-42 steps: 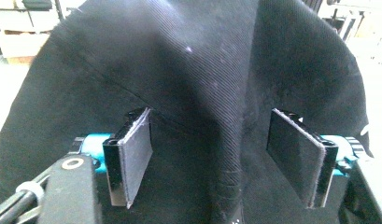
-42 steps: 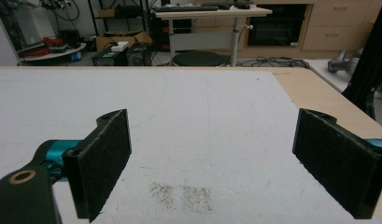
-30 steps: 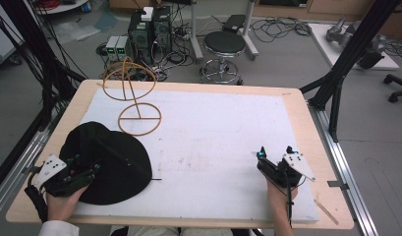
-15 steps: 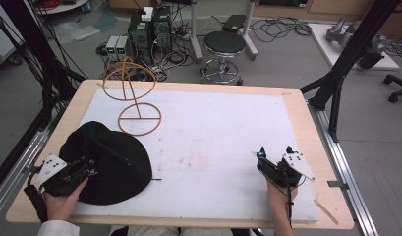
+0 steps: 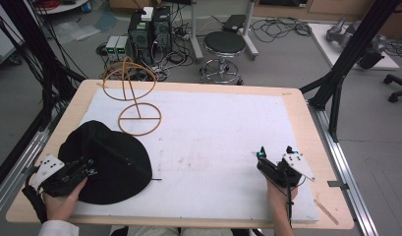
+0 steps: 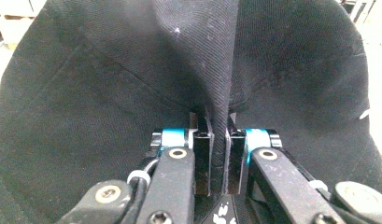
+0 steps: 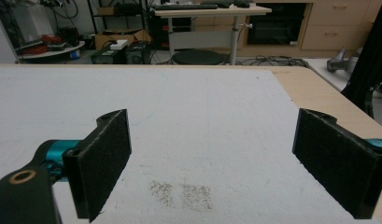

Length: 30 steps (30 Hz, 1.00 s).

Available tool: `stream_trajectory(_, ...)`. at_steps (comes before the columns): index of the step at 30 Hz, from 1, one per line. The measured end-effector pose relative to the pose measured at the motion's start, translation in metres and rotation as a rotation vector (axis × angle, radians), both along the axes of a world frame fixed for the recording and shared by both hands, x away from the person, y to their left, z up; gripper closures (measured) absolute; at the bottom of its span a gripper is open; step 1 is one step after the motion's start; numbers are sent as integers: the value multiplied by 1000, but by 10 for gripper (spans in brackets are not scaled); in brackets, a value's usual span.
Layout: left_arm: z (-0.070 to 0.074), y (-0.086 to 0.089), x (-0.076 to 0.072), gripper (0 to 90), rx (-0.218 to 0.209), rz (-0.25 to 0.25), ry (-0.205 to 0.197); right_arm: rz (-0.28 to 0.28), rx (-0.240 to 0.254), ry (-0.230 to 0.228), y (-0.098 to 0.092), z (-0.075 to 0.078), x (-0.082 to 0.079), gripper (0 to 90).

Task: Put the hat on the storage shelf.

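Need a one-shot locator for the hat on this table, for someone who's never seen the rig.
Start from the white mat covering the wooden table. At its near left corner lies the black hat, with the left gripper pinching a fold of its fabric. It is the one dark, soft, domed thing there; the wooden wire stand behind it is an open frame of rings.

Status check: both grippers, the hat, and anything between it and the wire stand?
Left gripper shut on a fold of the hat, jaws just closed. Right gripper open, holding nothing, over the white mat. Wire stand upright beyond the hat, nothing between.
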State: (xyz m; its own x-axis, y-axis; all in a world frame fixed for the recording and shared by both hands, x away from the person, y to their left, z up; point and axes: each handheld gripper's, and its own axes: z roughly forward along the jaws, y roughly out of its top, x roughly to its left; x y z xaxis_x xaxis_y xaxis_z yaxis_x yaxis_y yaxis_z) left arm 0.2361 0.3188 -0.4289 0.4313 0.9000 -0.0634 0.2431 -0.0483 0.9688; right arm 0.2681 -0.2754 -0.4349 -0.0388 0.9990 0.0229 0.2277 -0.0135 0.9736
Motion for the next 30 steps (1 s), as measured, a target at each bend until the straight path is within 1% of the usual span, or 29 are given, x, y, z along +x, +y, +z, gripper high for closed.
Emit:
stream_trajectory(4,3,-1,-3,859,-2,-2,-23,0,6,-2,0,0,0,107)
stream_trajectory(5,4,-1,-4,859,-8,-3,-39,0,6,-2,0,0,0,107)
stream_trajectory(7,5,-1,-5,859,-9,-6,-46,0,6,-2,0,0,0,107)
stream_trajectory(9,8,-2,-7,859,-23,-5,-66,-1,13,3,0,0,0,107)
stream_trajectory(11,8,-1,-8,859,-31,-4,-71,0,14,4,0,0,0,107)
stream_trajectory(12,9,-1,-9,859,-40,-4,-78,2,6,-1,-1,0,0,107)
stream_trajectory(14,11,0,-10,859,-46,0,-92,1,8,-1,-1,0,0,107)
stream_trajectory(16,15,1,-12,859,-62,3,-118,1,9,0,-1,0,0,107)
stream_trajectory(18,16,2,-13,859,-65,6,-126,1,9,0,-1,0,0,107)
stream_trajectory(20,19,3,-14,859,-78,1,-139,4,3,-4,-2,0,0,107)
stream_trajectory(23,22,4,-15,858,-95,7,-155,3,6,-3,-2,0,0,107)
stream_trajectory(25,23,5,-15,858,-95,9,-156,3,10,1,-2,0,0,107)
stream_trajectory(30,28,7,-18,858,-108,17,-183,3,10,-2,-1,0,0,107)
